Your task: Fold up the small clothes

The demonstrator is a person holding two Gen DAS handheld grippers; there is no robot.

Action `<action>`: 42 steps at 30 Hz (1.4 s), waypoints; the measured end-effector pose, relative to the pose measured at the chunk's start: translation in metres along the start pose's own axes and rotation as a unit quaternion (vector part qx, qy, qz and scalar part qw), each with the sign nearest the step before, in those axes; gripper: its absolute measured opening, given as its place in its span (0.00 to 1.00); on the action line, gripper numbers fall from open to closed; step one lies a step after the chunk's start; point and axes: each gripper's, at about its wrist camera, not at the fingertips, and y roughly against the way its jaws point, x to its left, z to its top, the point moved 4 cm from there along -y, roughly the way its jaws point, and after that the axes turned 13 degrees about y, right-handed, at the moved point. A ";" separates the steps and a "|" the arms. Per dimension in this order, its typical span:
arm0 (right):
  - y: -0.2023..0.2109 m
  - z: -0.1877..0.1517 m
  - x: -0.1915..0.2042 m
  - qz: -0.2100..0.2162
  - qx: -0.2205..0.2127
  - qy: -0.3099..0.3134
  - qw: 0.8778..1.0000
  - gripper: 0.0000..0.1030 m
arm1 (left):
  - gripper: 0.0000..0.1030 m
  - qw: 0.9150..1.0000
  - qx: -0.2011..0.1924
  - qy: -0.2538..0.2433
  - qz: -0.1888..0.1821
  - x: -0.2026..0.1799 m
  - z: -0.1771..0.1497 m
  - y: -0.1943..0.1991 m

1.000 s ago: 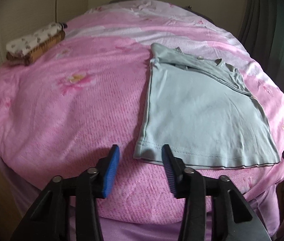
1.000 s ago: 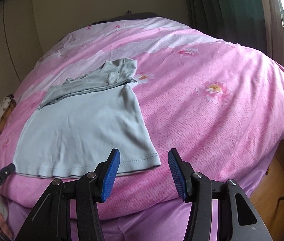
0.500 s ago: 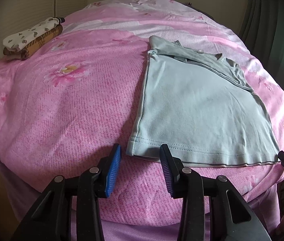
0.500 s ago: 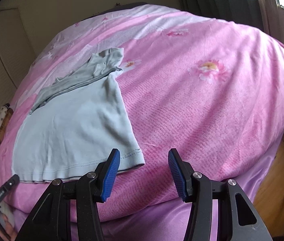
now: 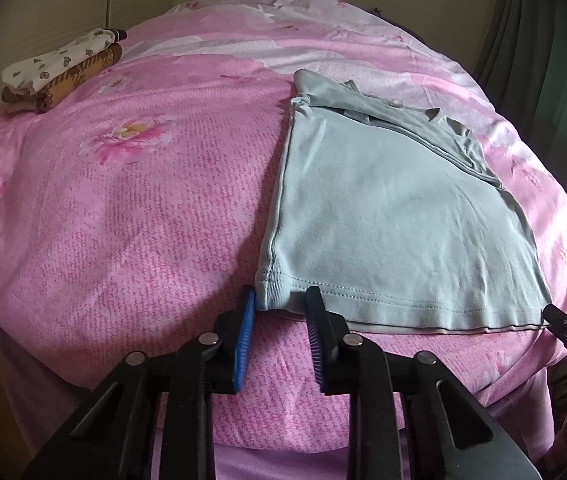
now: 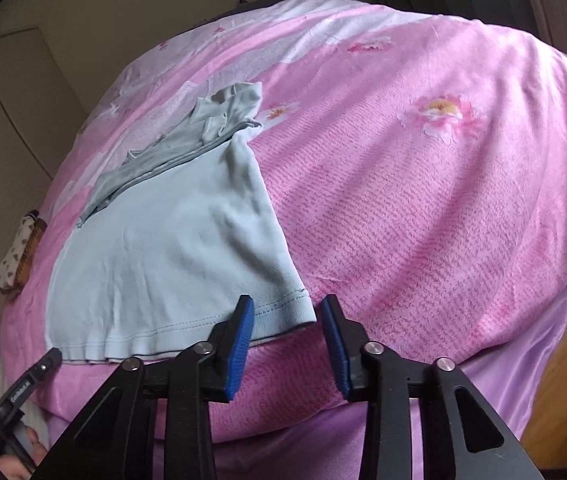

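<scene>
Pale-blue shirt (image 5: 395, 220) hem corners between both grippers' narrowing, still-parted jaws; grip unclear, sleeves tucked under.

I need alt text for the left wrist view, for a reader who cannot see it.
The left claw straddles the near left hem corner of a pale blue shirt lying flat on a pink flowered bedspread, its jaws closing in. Folded clothes are stacked at the far left.

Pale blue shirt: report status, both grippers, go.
Left gripper and right gripper closing, each astride a hem corner of the pale blue cotton shirt, no firm pinch seen. Shirt flat on pink floral bedspread. Nothing in the way.
</scene>
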 end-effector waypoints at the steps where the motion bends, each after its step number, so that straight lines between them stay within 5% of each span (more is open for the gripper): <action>1: 0.000 0.000 0.000 0.002 0.000 -0.001 1.000 0.29 | 0.21 1.000 0.001 0.000 0.000 0.000 0.000 0.000; 10: 0.003 0.000 -0.006 0.007 -0.005 -0.019 1.000 0.10 | 0.09 1.000 -0.004 0.010 -0.001 0.003 0.001 0.006; 19: 0.034 0.021 -0.005 0.001 -0.054 -0.014 0.998 0.08 | 0.08 0.999 -0.041 0.025 -0.015 -0.002 0.025 0.032; 32: 0.072 0.116 0.010 0.037 -0.152 -0.016 0.988 0.07 | 0.08 0.989 -0.127 0.034 -0.065 -0.051 0.130 0.056; 37: 0.052 0.156 0.011 0.040 -0.155 -0.036 0.987 0.07 | 0.08 0.987 -0.139 0.044 -0.067 -0.070 0.178 0.033; 42: 0.006 0.193 0.004 0.033 -0.122 -0.066 0.990 0.08 | 0.08 0.991 -0.108 0.059 -0.055 -0.080 0.211 -0.016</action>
